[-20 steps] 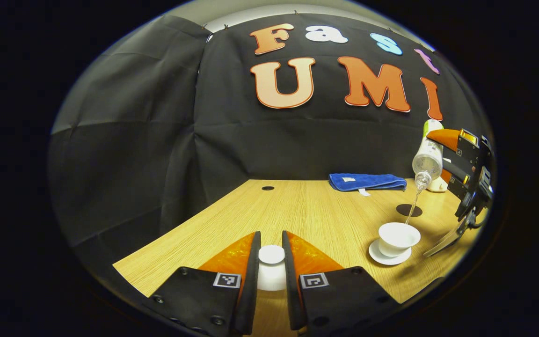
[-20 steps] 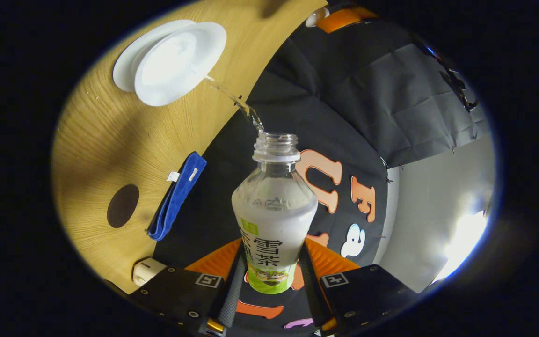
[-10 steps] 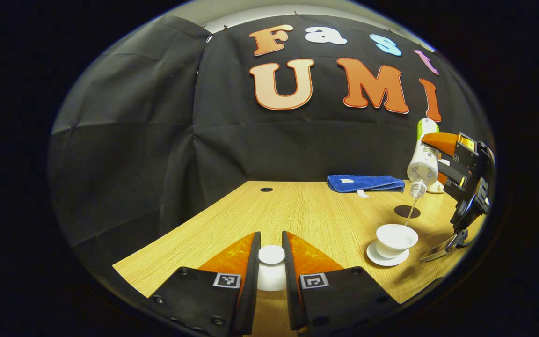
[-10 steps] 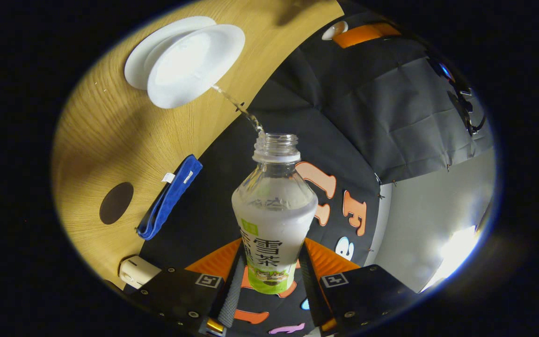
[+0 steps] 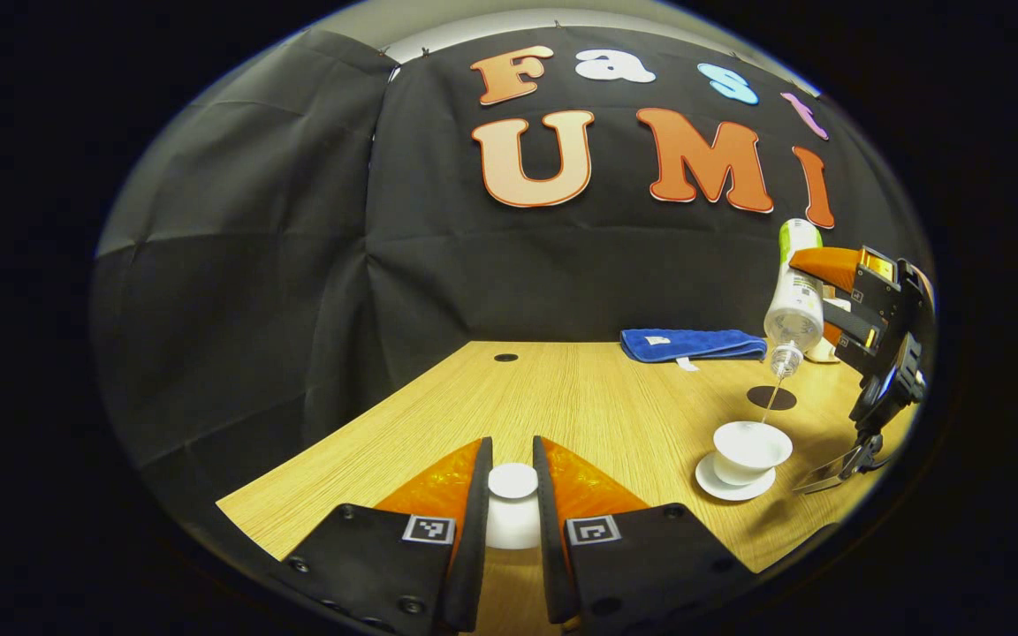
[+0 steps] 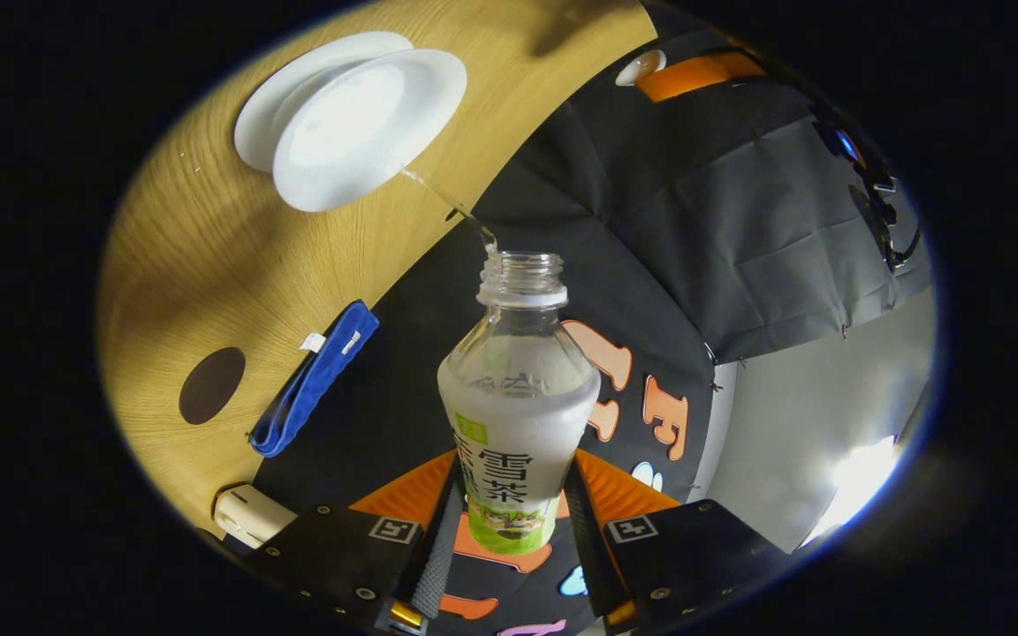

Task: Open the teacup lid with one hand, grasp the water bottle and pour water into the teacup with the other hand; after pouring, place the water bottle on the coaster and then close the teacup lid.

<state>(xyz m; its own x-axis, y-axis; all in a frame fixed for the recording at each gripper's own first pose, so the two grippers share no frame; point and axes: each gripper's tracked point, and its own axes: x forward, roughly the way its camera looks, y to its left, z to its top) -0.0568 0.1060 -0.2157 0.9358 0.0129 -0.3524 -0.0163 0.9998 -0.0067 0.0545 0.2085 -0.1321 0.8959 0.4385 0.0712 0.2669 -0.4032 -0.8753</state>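
A light wooden table (image 5: 562, 397) stands in front of a black cloth wall. In the left gripper view, the left gripper (image 5: 511, 495) sits low at the near edge of the table, its two orange-and-black fingers pinching a small white teacup lid (image 5: 512, 481) by its knob, one finger on each side. Farther off, at the right of this view, the right gripper (image 5: 862, 300) holds a clear water bottle (image 5: 793, 300) tipped steeply, mouth down, above a white teacup (image 5: 751, 446). A thin stream of water (image 5: 771, 402) falls from the bottle mouth into the open teacup, which stands on a white saucer (image 5: 710, 481). Just beyond the teacup lies a dark round coaster (image 5: 771, 397), flat on the table and bare. A folded blue cloth (image 5: 693, 343) lies at the far edge of the table, and a small cream-coloured object, too small to identify, sits near the bottle. In the right gripper view, the right gripper (image 6: 509, 530) presses both fingers on the labelled lower part of the water bottle (image 6: 518, 415), whose uncapped mouth points toward the teacup (image 6: 368, 128); the water (image 6: 447, 203) arcs from the mouth to the cup's rim. The coaster (image 6: 211, 384) and blue cloth (image 6: 315, 380) lie beside it on the table (image 6: 208, 265).
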